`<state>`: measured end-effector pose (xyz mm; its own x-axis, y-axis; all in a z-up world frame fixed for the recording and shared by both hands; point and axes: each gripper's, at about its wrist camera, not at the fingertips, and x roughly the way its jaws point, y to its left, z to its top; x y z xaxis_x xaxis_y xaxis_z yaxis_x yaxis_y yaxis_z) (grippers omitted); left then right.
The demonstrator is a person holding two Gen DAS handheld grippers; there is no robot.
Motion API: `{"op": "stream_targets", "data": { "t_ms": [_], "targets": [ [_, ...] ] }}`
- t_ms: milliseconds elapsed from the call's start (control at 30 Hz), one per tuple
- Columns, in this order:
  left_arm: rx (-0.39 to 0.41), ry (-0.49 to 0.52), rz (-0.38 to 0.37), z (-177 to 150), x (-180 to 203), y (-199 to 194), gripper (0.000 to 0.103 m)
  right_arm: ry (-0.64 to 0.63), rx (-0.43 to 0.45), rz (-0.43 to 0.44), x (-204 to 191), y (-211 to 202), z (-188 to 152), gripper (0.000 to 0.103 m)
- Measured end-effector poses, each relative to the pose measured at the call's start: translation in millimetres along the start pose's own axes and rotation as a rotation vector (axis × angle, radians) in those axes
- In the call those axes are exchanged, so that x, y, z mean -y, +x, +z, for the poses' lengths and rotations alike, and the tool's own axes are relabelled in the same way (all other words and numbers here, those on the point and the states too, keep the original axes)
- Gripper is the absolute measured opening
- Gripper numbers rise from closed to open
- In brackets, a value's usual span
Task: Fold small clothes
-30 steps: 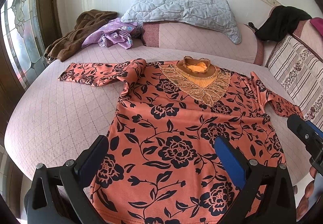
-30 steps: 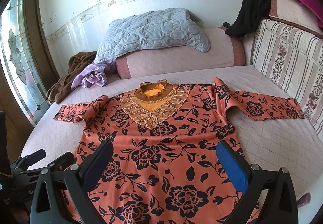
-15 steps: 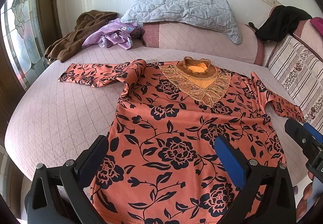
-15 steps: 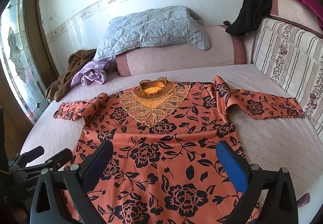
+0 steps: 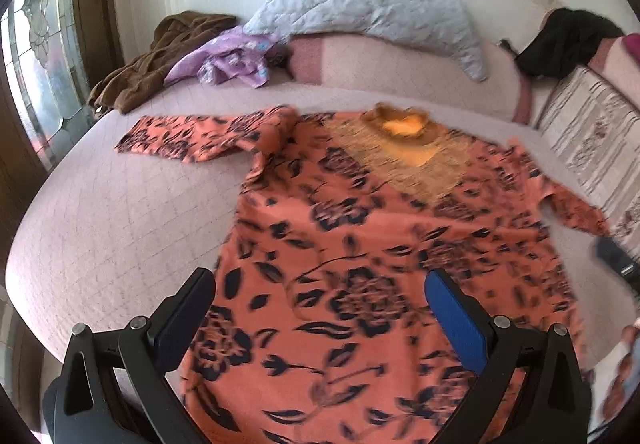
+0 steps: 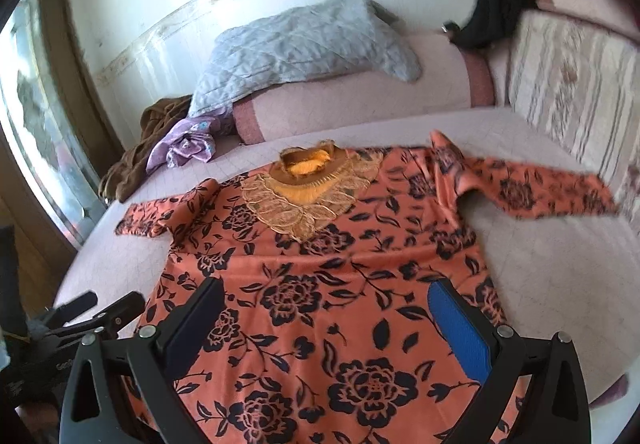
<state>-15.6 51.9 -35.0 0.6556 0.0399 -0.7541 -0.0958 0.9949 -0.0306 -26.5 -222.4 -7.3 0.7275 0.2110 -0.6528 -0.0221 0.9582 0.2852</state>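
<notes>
Left tool [image 5: 320, 308] and right tool [image 6: 324, 312] gape wide above the blouse [image 6: 344, 268], holding nothing.

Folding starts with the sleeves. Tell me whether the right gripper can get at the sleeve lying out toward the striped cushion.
Probably yes. The right gripper hangs open over the orange floral top, and the sleeve lies flat on bare bedcover with nothing across it.

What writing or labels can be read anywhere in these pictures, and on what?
"Goo...": pale letters, cut off and blurred, on the left hand-held gripper body in the right wrist view.
Orange floral top, bed cover: patterns only, no words.
</notes>
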Motion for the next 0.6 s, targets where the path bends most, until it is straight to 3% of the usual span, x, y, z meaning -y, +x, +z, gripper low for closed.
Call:
{"op": "stream_targets", "data": {
  "t_ms": [167, 267, 367, 433, 600],
  "targets": [
    [-0.06, -0.076, 0.055, -3.5, -40.8, 31.2, 0.103, 0.301, -0.026, 0.026, 109.6, 12.7, 5.4, 0.101],
    [-0.071, -0.126, 0.085, -2.5, -64.7, 43.6, 0.103, 0.601, -0.001, 0.002, 212.5, 23.0, 12.8, 0.086],
    [-0.071, -0.147, 0.119, -1.1, -82.6, 54.9, 0.103, 0.869, 0.043, -0.062, 312.6, 40.5, 16.0, 0.058],
    [-0.073, -0.153, 0.137, 1.1, -92.4, 63.9, 0.103, 0.989, 0.058, -0.136, 367.2, 50.7, 20.1, 0.057],
    [-0.077, -0.19, 0.174, 8.2, -115.5, 84.3, 0.103, 1.037, 0.087, -0.16, 415.8, 73.4, 49.0, 0.058]
  ]
}}
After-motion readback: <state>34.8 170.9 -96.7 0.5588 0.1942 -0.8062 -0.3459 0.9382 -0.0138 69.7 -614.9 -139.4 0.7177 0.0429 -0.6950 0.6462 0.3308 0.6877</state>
